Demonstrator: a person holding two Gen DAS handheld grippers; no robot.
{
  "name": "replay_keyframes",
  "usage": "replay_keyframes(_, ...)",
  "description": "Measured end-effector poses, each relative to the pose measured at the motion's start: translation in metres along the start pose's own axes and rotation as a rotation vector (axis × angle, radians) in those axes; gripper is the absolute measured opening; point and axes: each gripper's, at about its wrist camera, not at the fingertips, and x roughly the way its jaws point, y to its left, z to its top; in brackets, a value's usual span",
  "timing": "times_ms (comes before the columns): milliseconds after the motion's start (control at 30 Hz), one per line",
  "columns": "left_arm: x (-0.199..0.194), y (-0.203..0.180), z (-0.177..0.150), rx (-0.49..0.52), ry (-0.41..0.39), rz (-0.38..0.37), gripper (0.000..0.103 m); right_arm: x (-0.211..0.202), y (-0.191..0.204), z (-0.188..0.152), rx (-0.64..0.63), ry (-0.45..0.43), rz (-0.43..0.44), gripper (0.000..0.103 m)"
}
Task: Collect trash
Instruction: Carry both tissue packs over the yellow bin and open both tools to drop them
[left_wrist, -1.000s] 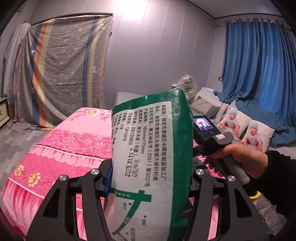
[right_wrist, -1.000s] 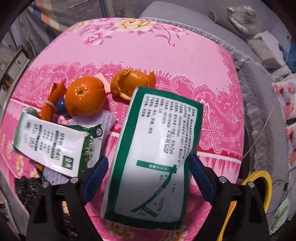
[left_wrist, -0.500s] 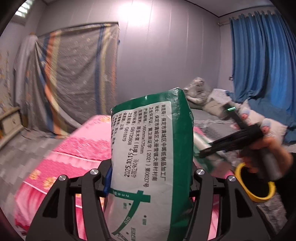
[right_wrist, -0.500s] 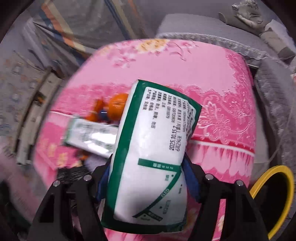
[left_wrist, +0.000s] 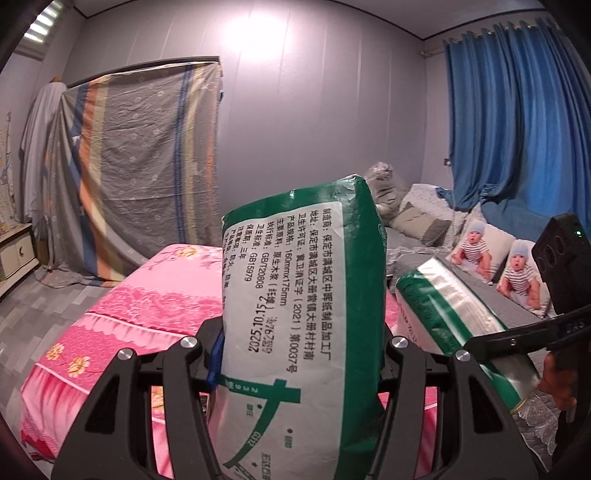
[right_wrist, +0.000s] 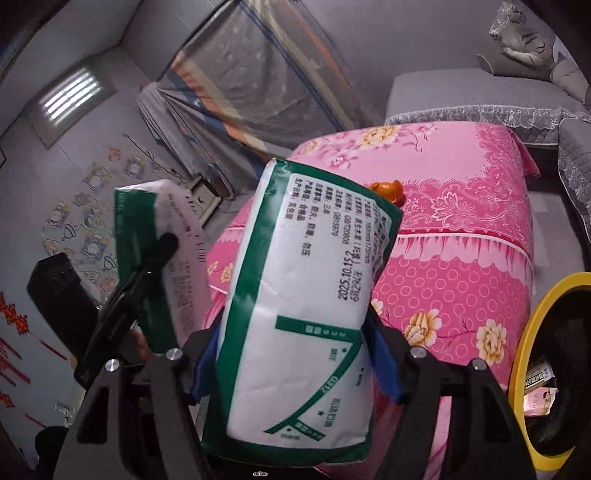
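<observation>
Left gripper (left_wrist: 301, 354): clamped on a green-and-white tissue pack (left_wrist: 299, 332), which stands upright at the centre of the left wrist view, pinched between both fingers.
Right gripper (right_wrist: 295, 354): closed on a second tissue pack (right_wrist: 303, 302) that leans toward the upper right, filling the middle of the right wrist view.
Each from the other's view: the right gripper's pack shows at the right edge of the left wrist view; the left gripper's pack shows at left of centre in the right wrist view.
Table (right_wrist: 461, 206): covered in a pink floral cloth, behind and below both packs.
Orange peel (right_wrist: 388, 190): on the cloth, just past the top edge of the second tissue pack.
Yellow-rimmed bin (right_wrist: 528, 332): lower right of the right wrist view, beside the table, with some wrappers inside.
Blue curtain (left_wrist: 517, 129): upper right of the left wrist view.
</observation>
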Motion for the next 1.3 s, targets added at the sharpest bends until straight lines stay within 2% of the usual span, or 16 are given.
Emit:
replay_keyframes(300,0.014,-0.061,0.004,0.060,0.009,-0.115,0.053,-0.061,-0.045,-0.017,0.085,-0.166,-0.048,0.065)
replay_keyframes(733,0.049,-0.155,0.014,0.180,0.022,-0.291,0.053,-0.129,-0.122,-0.048,0.236,-0.344,-0.199,0.066)
replay_keyframes(900,0.062,-0.184,0.012,0.210,0.029,-0.355,0.053,-0.149,-0.140,-0.064,0.279,-0.384,-0.266,0.066)
replay_keyframes(1067,0.071,-0.207,0.008,0.224,0.039,-0.399,0.053,-0.162,-0.162,-0.078,0.326,-0.417,-0.381,0.066)
replay_keyframes(1300,0.083,-0.229,0.000,0.246,0.055,-0.436,0.053,-0.166,-0.194,-0.089,0.391,-0.415,-0.455,0.066)
